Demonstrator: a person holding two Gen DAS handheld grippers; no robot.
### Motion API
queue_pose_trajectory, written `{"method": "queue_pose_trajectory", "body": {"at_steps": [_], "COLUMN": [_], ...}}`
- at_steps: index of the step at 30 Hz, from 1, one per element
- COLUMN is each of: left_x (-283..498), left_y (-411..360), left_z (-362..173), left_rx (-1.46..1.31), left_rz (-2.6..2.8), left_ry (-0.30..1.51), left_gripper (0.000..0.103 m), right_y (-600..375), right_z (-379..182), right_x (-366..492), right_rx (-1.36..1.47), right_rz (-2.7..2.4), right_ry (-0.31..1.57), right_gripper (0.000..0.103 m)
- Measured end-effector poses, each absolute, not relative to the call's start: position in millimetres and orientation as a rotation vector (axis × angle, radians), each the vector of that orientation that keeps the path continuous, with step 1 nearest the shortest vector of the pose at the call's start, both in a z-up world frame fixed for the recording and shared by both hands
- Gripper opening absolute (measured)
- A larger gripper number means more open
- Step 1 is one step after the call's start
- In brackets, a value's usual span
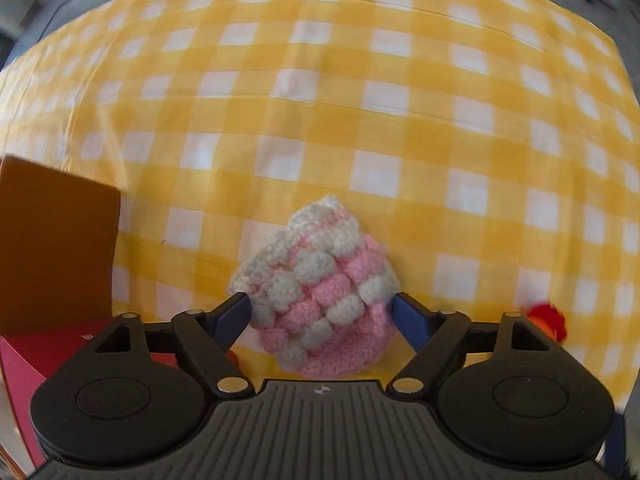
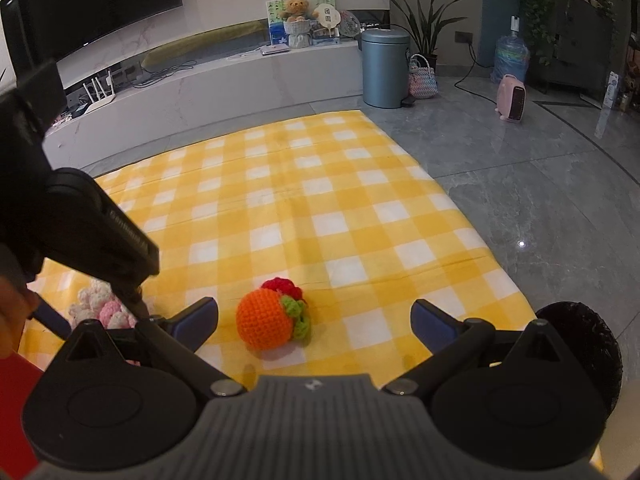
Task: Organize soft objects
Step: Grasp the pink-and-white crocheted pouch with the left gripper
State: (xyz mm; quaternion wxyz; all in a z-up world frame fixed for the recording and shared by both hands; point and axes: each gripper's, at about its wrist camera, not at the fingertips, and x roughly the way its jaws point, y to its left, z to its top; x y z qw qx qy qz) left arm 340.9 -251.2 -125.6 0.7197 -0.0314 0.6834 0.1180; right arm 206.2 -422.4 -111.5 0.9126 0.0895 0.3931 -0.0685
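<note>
Two crochet toys [image 2: 272, 318] [image 1: 318, 288] on blanket [image 2: 320, 200]

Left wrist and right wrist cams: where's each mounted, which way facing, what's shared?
Left wrist: on the left claw, looking straight down at the pink-and-white crocheted ball between its open fingers.
Right wrist: on the right claw, angled down across the yellow checked cloth at the orange crocheted fruit.
Shared: cloth, pink-and-white ball, left claw.

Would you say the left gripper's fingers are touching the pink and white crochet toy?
Cannot tell. In the left wrist view the open left gripper straddles the pink and white crochet toy; its fingertips sit at the toy's edges, with no clear gap or press.
</note>
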Motion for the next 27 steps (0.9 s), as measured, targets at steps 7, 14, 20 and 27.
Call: {"method": "queue_pose_trajectory", "body": {"at_steps": [7, 14, 20, 27], "left_x": [355, 347, 333, 313], "left_y": [-248, -235, -212, -186], "left_z": [-146, -156, -158, -160], "left_rx": [-0.045, -0.054, -0.082, -0.158], "left_rz": [0.31, 0.316, 0.243, 0.211], "left_ry": [1.583, 1.579, 1.578, 1.552], "left_gripper": [0.103, 0.103, 0.095, 0.08], "right_y": [-419, -393, -384, -386], "right_z": [-119, -133, -149, -160], "right_x": [214, 233, 243, 252], "right_rx": [0.164, -0.016, -0.058, -0.029], "right_rz": [-0.137, -0.088, -0.051, -0.035], "right_ry": [0.835, 0.816, 0.869, 0.91], "right_gripper": [0.1, 0.1, 0.1, 0.091]}}
